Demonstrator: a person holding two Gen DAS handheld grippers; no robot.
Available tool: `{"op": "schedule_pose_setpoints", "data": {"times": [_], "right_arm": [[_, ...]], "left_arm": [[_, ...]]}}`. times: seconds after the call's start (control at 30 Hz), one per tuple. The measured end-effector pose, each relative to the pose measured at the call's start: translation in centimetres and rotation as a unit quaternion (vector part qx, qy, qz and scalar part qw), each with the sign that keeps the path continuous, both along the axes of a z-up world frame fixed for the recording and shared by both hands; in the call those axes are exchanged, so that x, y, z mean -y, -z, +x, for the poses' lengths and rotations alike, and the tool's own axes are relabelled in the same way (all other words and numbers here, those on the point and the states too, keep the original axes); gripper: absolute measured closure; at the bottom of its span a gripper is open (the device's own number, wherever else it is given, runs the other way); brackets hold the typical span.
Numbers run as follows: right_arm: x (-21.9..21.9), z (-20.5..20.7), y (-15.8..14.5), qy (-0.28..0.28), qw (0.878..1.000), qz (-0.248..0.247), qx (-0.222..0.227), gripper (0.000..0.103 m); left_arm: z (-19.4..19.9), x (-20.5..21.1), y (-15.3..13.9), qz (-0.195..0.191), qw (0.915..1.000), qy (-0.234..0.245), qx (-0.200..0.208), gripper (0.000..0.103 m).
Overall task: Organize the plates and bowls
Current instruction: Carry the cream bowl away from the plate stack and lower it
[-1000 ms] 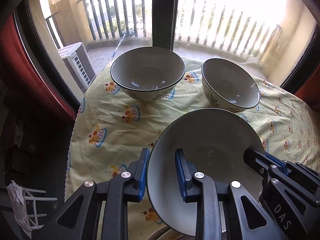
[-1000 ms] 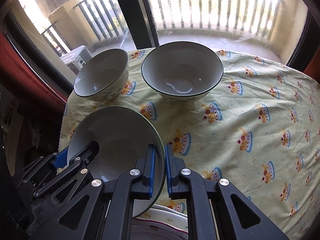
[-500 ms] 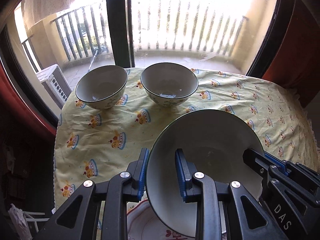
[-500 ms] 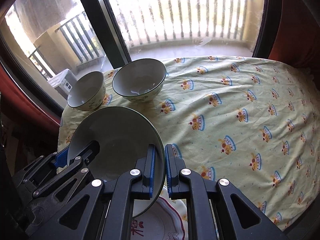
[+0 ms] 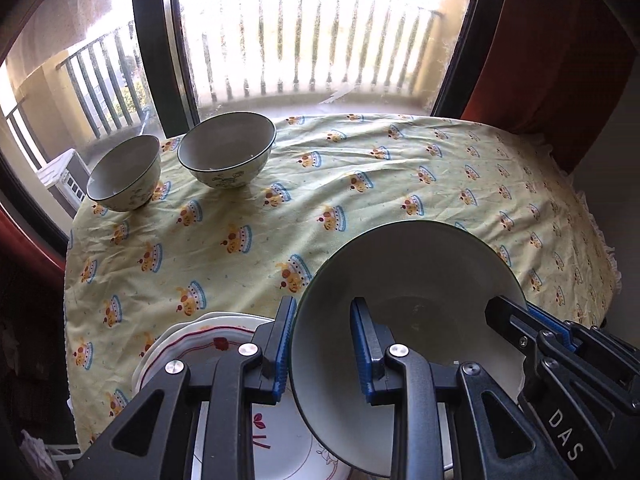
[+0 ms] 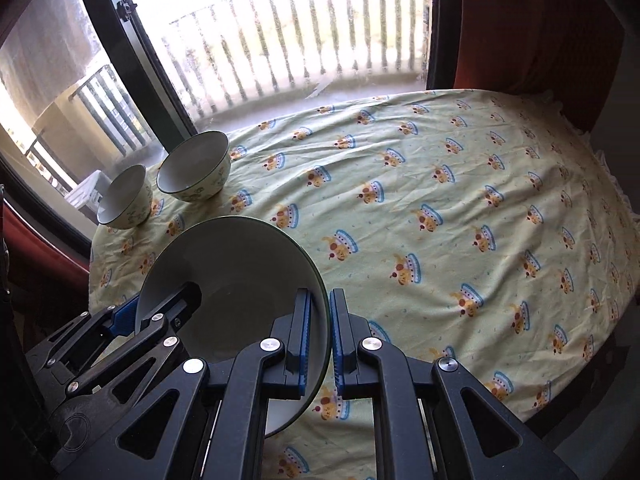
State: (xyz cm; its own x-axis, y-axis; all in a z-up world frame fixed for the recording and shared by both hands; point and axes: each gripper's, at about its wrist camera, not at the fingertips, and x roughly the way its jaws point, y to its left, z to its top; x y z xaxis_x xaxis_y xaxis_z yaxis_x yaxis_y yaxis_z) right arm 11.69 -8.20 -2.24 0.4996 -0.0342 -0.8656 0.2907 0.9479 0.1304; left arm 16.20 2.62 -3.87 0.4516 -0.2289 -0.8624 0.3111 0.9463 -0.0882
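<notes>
Yellow cloth (image 6: 460,208), big bowl (image 5: 404,280) held tilted above it, plates (image 5: 192,340) beneath (red-trimmed), two bowls (image 5: 226,152) far by window, left gripper (image 5: 322,344) and right gripper (image 6: 319,340) each clamped on big bowl's rim

tablecloth (image 5: 400,200) showing pale yellow with crown-cake print; held bowl (image 5: 400,304) showing white, dark green rim; plate (image 5: 208,332) showing white, red scalloped trim; gripper pads (image 5: 282,344) showing blue
</notes>
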Motion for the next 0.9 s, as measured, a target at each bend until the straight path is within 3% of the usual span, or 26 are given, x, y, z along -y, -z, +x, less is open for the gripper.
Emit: {"op": "schedule_pose_setpoints", "data": {"times": [0.27,0.53,0.73,0.9], "right_arm": [[3.8,-2.3,2.1,-0.003,1.000,-0.004,-0.030,0.091],[6.5,-2.5,4.5,-0.043,0.997,-0.004,-0.064,0.091],[7.6,-2.1,6.0,-0.082,0.993,-0.004,-0.082,0.091],[8.3,-1.8,6.7,-0.107,0.991,0.005,-0.085,0.091]], "left_arm": [[-2.1,3.5,2.7,0.001,0.9992,-0.012,-0.038,0.078],[-3.7,5.7,5.8,0.008,0.9956,-0.051,-0.077,0.078],[-4.0,6.6,7.3,0.017,0.9916,-0.086,-0.095,0.078],[-4.2,7.1,7.1,0.024,0.9908,-0.105,-0.081,0.078]]}}
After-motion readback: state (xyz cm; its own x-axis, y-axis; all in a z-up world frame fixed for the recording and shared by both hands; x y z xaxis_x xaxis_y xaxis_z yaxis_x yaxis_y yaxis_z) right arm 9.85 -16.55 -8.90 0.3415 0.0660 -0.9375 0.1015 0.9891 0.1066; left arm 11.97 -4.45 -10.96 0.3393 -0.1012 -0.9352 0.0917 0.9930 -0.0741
